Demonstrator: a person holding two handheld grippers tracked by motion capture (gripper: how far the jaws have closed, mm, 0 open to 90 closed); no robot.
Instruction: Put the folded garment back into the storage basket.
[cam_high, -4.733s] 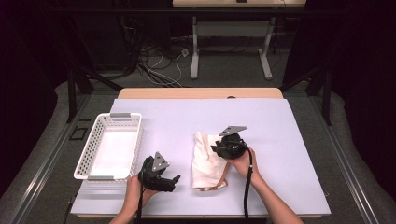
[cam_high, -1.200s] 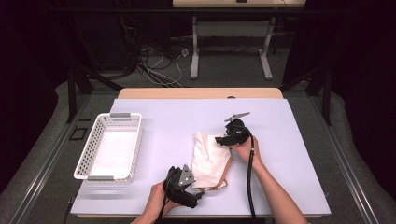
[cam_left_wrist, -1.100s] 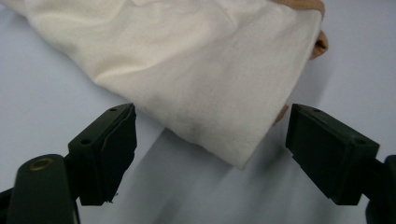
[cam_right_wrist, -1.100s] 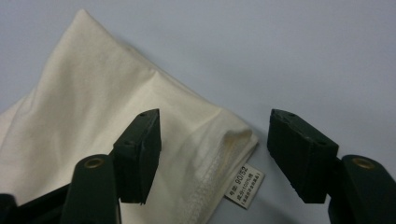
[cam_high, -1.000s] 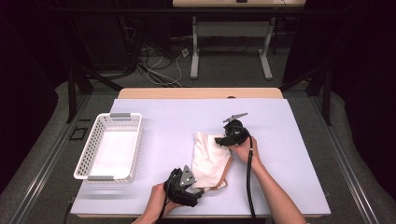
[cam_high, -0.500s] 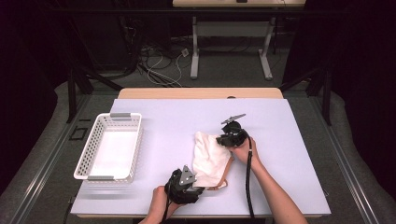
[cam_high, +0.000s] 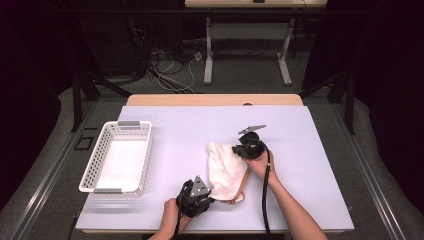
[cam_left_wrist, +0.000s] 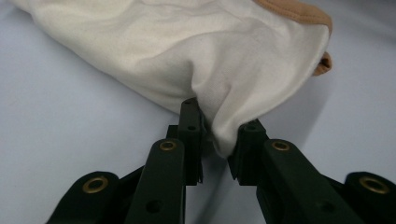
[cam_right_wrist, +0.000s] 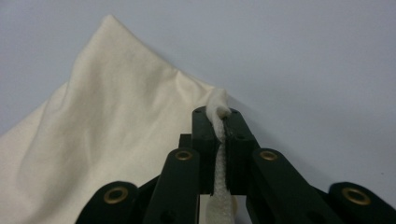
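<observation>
Both grippers have just been closing on the cloth (cam_high: 227, 170), and that is the main change from the earlier pictures, where the left gripper (cam_high: 206, 194) sat farther left of the cloth's near end and has since slid in to meet it. The right gripper (cam_high: 239, 149) has barely shifted; it sits at the cloth's far right edge.

In the right gripper view the jaws are pressed together on a thin bunched ridge of the cloth's (cam_right_wrist: 107, 135) edge, a strip of fabric squeezed up between the pads. In the left gripper view the jaws stand a little apart with a thick fold of the cloth (cam_left_wrist: 210, 70) hanging down between them; the fabric touches both pads, so the grip looks made, though looser than the other one.

The cloth lies crumpled on the pale table (cam_high: 310, 140), right of the white basket (cam_high: 117, 157) and well apart from it. A tan-coloured trim (cam_left_wrist: 299, 9) shows at the cloth's near end, just beside the left gripper.

With two ends of the cloth now pinched, the grasping step seems finished. The likely next move is lifting or pulling the ends apart to spread the cloth, or carrying it toward the basket. The left grip holds a bulky fold, so it might slip if the cloth is tugged hard.
</observation>
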